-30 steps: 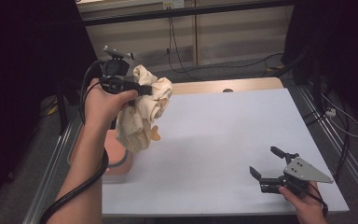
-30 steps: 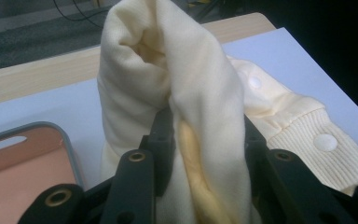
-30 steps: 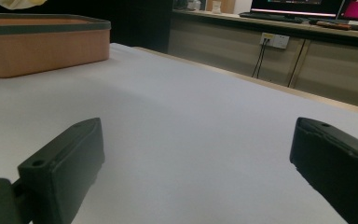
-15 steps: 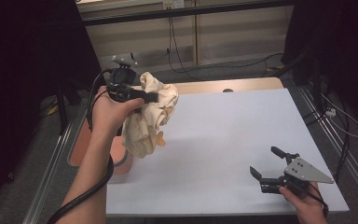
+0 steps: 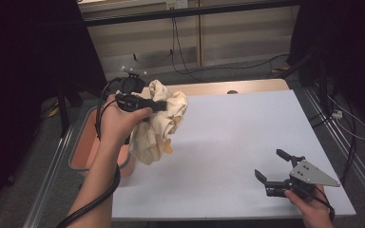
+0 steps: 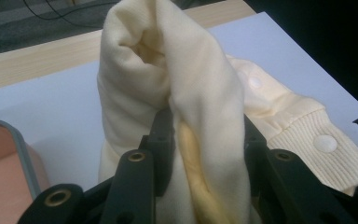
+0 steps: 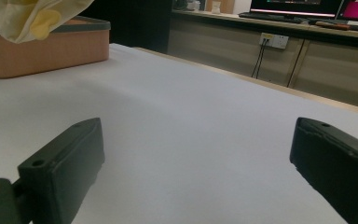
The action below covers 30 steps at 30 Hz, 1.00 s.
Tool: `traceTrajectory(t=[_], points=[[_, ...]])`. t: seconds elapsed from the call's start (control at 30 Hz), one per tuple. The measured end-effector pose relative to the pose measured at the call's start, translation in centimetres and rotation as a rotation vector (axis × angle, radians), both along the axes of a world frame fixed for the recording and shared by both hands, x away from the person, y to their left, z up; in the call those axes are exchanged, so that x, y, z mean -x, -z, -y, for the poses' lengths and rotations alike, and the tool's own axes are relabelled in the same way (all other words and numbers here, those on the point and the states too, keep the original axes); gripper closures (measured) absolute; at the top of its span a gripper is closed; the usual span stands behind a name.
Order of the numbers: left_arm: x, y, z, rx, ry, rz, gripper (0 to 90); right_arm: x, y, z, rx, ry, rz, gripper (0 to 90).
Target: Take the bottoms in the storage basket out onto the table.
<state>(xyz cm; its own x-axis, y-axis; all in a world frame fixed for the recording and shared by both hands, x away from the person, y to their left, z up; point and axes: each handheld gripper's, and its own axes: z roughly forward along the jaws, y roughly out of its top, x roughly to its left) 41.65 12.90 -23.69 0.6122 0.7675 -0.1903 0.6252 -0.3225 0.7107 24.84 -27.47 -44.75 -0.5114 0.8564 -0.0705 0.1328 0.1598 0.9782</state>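
Transfer of the pale yellow garment [image 5: 159, 118] from the orange bin [image 5: 91, 153] onto the white worktop [image 5: 233, 142] looks to be the step in hand. The left gripper [image 5: 160, 105] clamps a thick fold of the fabric between its fingers [image 6: 161, 135], which are drawn narrow around the bunched cloth, and the garment hangs in the air over the left edge of the worktop, just beside the bin, its lower end dangling clear of the surface. A ribbed cuff with round snaps [image 6: 325, 142] shows in the left gripper view. The right gripper [image 5: 279, 167] rests low at the near right corner of the worktop, well apart from the cloth, its fingers [image 7: 63, 161] spread wide with nothing between them. The next move probably calls for lowering the garment onto the open middle of the worktop, then bringing the right gripper across to catch a free edge so it can be spread. Count: one garment, one bin, two grippers.
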Motion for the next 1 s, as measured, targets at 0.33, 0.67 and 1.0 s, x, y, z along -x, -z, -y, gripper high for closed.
traceTrajectory(t=[0.33, 0.67, 1.0], points=[[0.7, 1.3, 1.2, 0.002, 0.048, 0.003, 66.6, 0.0, 0.0, 0.0, 0.000, -0.001, 0.001, 2.7], [1.4, 2.6, 1.9, 0.007, 0.084, 0.009, 66.6, 0.0, 0.0, 0.0, 0.000, -0.001, 0.002, 2.7], [1.8, 4.0, 2.3, 0.018, 0.105, 0.009, 66.5, 0.0, 0.0, -0.1, 0.001, -0.004, 0.001, 2.7]])
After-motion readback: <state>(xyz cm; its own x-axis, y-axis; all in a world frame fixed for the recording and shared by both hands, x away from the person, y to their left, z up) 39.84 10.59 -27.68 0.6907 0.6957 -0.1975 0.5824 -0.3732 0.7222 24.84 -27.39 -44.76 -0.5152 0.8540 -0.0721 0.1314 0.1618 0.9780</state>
